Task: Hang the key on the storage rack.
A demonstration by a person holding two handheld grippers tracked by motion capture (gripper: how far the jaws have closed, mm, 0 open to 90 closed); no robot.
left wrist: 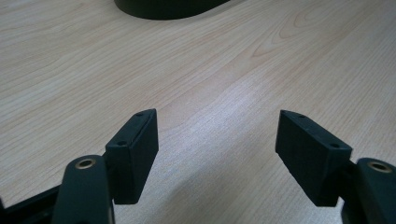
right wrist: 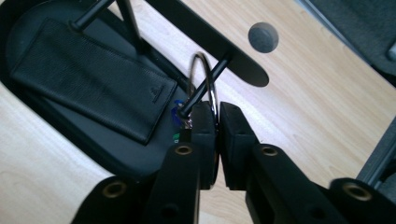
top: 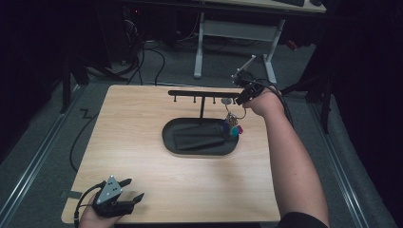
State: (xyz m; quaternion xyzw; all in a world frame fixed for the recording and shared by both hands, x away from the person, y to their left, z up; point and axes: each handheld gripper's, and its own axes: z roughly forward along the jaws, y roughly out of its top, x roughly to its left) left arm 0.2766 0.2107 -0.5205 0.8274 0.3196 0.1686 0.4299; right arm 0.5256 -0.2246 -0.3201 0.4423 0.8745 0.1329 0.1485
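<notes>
- Silver metal key ring (right wrist: pixel 205 84) with keys and coloured fobs (top: pixel 233 127) hangs at the right end of the black hook rack (top: pixel 204 93), its loop threaded over a small black peg (right wrist: pixel 205 91) under the bar.
- Right gripper (right wrist: pixel 217 123): jaws almost together, the ring's wire in the narrow slit between the pads; grip looks light, possibly easing off.
- Judged step: leaving the ring on the peg. Best done by checking the loop sits fully behind the peg tip, parting the jaws only a little, then backing straight off so nothing drags the ring.
- Below: black oval tray (top: pixel 171 142) holding a black leather wallet (right wrist: pixel 93 79).
- Left gripper (top: pixel 127 191) rests on the light wooden table (top: pixel 142 118) near its front edge, jaws spread, nothing between them.
</notes>
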